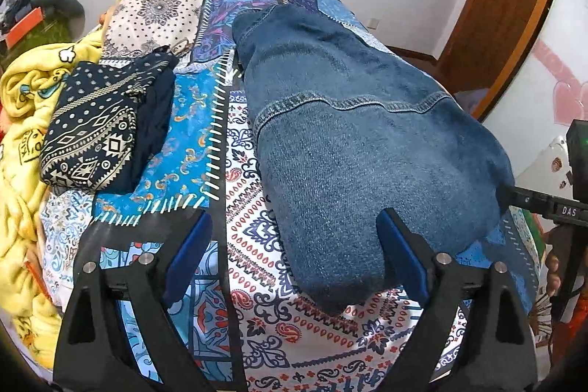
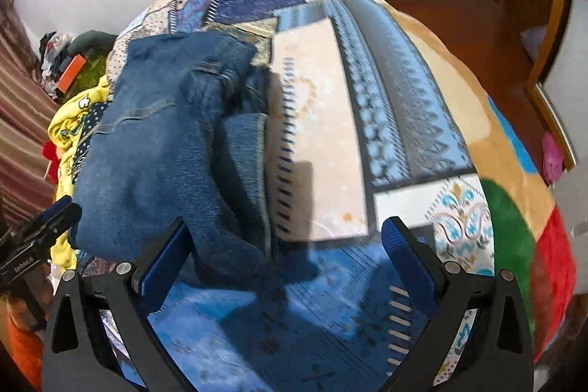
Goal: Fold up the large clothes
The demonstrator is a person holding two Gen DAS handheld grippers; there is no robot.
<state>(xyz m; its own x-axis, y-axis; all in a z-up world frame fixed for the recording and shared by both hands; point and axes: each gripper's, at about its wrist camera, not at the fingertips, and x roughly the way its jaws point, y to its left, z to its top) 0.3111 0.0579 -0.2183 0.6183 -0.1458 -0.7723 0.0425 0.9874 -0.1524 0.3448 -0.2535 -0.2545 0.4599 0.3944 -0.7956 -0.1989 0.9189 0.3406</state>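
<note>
A blue denim garment (image 1: pixel 349 135) lies folded into a long shape on the patchwork bedspread (image 1: pixel 191 142). My left gripper (image 1: pixel 294 247) is open wide just over the garment's near end, which reaches in between the blue pads without either pad pressing it. The right gripper's black tip (image 1: pixel 544 204) shows at the garment's right edge. In the right wrist view the denim (image 2: pixel 158 142) lies bunched at the left, and its lower corner runs in beside the left finger (image 2: pixel 165 267). My right gripper (image 2: pixel 286 263) is open, with mostly bedspread (image 2: pixel 323 120) between the fingers.
A folded dark garment with white patterns (image 1: pixel 95 131) rests on the bed to the left, beside a crumpled yellow blanket (image 1: pixel 22 98). A multicoloured fleece blanket (image 2: pixel 514 226) hangs off the bed's right side. A wooden door (image 1: pixel 507 6) and wooden floor (image 2: pixel 459 24) lie beyond.
</note>
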